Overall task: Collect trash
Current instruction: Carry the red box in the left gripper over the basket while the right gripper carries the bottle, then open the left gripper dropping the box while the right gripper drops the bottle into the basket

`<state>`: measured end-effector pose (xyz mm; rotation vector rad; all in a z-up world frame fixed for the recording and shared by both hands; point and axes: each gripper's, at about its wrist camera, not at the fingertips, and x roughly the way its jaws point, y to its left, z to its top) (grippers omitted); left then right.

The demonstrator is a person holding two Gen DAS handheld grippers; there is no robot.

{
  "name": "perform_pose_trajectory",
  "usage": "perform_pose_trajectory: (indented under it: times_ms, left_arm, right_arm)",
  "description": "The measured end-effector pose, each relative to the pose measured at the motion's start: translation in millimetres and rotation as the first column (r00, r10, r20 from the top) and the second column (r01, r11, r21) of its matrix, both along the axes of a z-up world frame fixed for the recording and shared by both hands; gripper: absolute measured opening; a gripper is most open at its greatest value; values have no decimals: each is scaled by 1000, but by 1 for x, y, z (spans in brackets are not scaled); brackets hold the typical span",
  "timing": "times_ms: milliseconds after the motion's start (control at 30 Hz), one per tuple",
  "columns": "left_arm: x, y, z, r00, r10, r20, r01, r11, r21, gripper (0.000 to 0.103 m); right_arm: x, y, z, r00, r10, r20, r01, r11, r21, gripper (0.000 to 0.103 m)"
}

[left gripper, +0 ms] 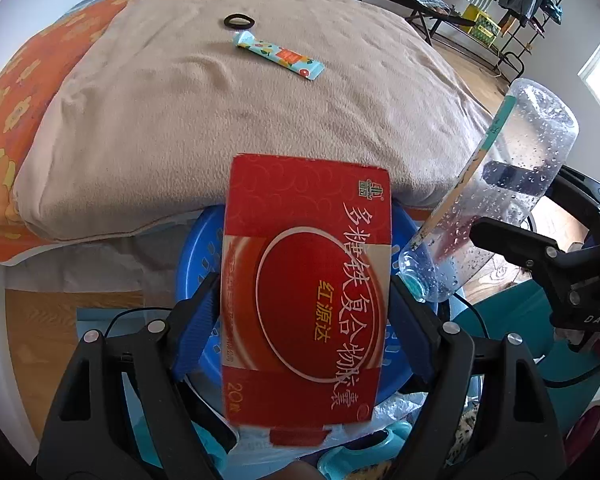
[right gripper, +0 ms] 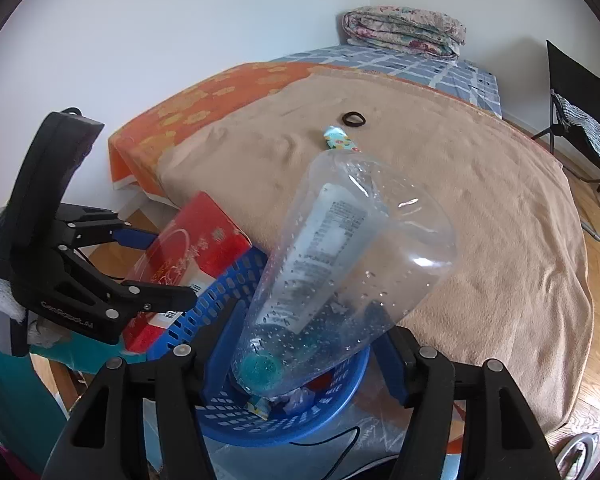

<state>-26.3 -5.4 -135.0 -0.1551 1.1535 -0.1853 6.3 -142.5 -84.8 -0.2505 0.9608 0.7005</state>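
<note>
Both tools hang over the blue basket (right gripper: 220, 292), the left tool (left gripper: 304, 316) gripping the red box (left gripper: 306, 280) and the right tool (right gripper: 296, 344) the bottle (right gripper: 340, 264), so next comes letting go; a wrapper (left gripper: 278, 55) waits on the bed (left gripper: 160, 120).

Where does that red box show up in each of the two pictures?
Left wrist view: the red box fills the lower middle, between the left tool's blue pads.
Right wrist view: the red box sits left of centre, at the basket's rim.
Shared landmark: the blue basket under it.
</note>
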Motion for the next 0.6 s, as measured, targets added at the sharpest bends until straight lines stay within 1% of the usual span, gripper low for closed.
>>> perform_pose_trajectory:
  times_ms: [167,600]
  left_arm:
    - [0,-1,-3,1000,-6,-15,6,1000,4,83]
    - [-1,4,-3,1000,14,-16,-13,1000,8,83]
  right_arm:
    - [0,0,-3,1000,-3,-28,3,1000,1,66]
    - [-2,0,0,1000,-7,-18,7,1000,6,67]
